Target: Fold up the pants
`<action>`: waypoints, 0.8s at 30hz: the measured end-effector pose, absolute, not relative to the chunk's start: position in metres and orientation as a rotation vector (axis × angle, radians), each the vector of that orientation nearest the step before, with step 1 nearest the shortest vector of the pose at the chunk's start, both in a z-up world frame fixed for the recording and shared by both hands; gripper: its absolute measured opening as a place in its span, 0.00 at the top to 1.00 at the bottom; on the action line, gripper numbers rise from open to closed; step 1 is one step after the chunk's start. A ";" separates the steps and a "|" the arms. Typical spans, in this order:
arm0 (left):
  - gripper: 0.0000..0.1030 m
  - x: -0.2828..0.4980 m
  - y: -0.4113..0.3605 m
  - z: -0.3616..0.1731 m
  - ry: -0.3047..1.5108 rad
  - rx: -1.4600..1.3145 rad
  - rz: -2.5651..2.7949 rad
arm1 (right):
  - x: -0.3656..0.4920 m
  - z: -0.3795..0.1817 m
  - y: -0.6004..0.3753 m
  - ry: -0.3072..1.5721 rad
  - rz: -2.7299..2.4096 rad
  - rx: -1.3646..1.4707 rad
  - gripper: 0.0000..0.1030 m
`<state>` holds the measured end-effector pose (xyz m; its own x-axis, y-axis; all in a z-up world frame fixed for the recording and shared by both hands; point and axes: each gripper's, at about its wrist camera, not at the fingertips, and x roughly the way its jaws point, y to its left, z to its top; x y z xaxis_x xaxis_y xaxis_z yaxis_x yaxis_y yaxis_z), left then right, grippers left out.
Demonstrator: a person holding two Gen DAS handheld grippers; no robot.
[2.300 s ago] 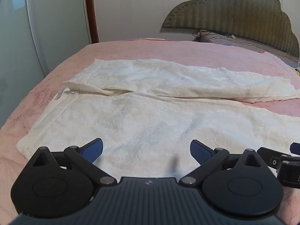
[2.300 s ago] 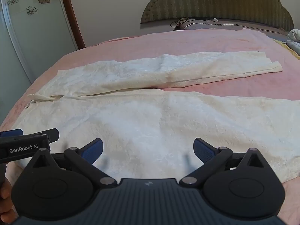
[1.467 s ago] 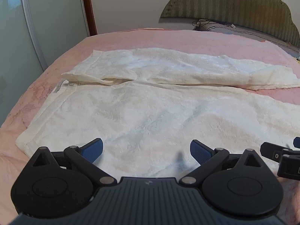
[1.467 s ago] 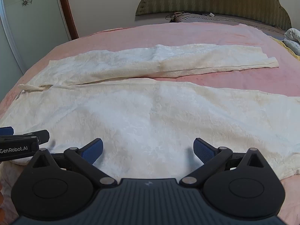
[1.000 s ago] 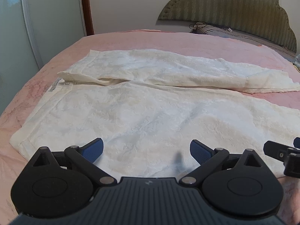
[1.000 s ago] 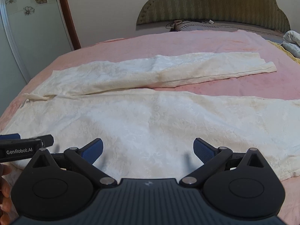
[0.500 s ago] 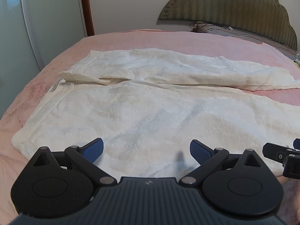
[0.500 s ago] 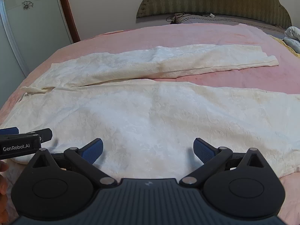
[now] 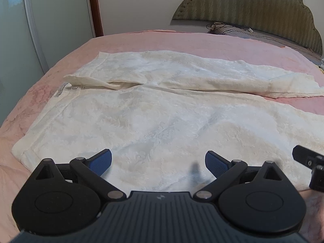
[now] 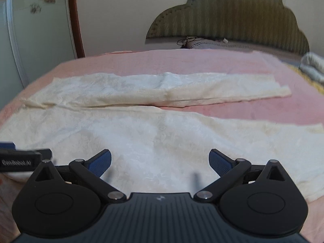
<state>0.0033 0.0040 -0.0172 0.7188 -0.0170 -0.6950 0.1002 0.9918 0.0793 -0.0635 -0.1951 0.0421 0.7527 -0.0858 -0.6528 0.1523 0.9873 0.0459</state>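
Note:
Cream white pants lie spread flat on a pink bed, waistband at the left, both legs running right. The far leg and the near leg lie apart, with pink sheet between them at the right. My left gripper is open and empty, just above the near edge of the pants by the hip. My right gripper is open and empty, above the near leg's front edge. The right gripper's tip shows in the left wrist view, the left gripper in the right wrist view.
A padded olive headboard and a grey pillow stand at the far end. A glass wardrobe door with a brown frame is at the left. Folded bedding lies at the right edge.
Both grippers stay open and hover over the near edge of the pants. The right wrist view has tilted up and is slightly blurred. The pants have not moved.

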 end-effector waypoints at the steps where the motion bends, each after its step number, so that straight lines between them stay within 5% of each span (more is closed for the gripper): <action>1: 0.03 0.003 0.004 -0.017 0.767 0.115 -0.065 | -0.063 0.041 -0.196 0.713 -0.118 0.101 0.00; 24: 0.02 0.016 0.016 -0.014 0.770 0.111 -0.070 | -0.058 0.053 -0.187 0.675 0.027 0.071 0.00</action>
